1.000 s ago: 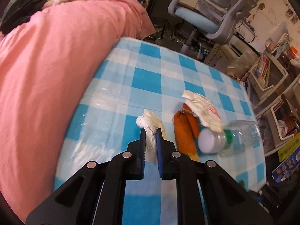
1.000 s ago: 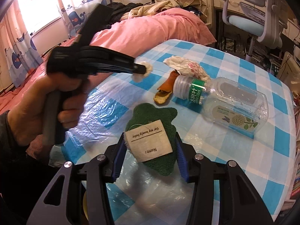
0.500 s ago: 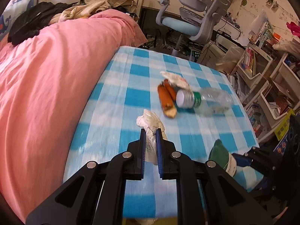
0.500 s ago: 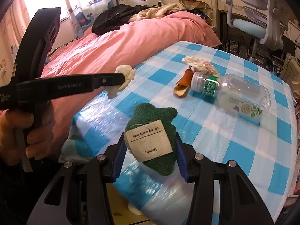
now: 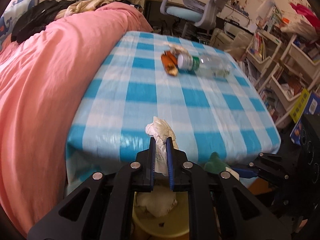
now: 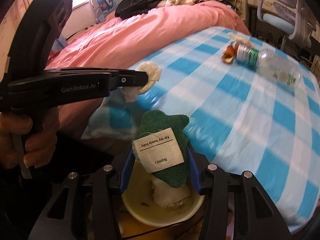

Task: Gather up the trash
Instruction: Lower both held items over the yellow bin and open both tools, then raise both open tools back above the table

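My left gripper (image 5: 161, 140) is shut on a crumpled white tissue (image 5: 160, 128), just off the near edge of the blue-checked table (image 5: 180, 104). It hangs over a yellow bin (image 5: 158, 230) that holds pale paper. My right gripper (image 6: 160, 154) is above the same bin (image 6: 140, 216). A green cloth (image 6: 166, 120) with a white label sits between its blue pads and still touches them. Those jaws are opening. A clear bottle (image 6: 276, 66), orange peel (image 6: 228, 54) and a white wrapper (image 6: 238, 38) lie at the table's far side.
A pink bed (image 5: 50, 80) runs along the table's left side, with dark clothes at its head. A grey-blue office chair (image 5: 190, 10) stands behind the table. Shelves with books (image 5: 280, 60) fill the right. A hand (image 6: 30, 140) grips the left tool.
Both grippers drew back from the tabletop to beyond its near edge, so the yellow bin now shows below them. The right jaws stand a little wider around the green cloth.
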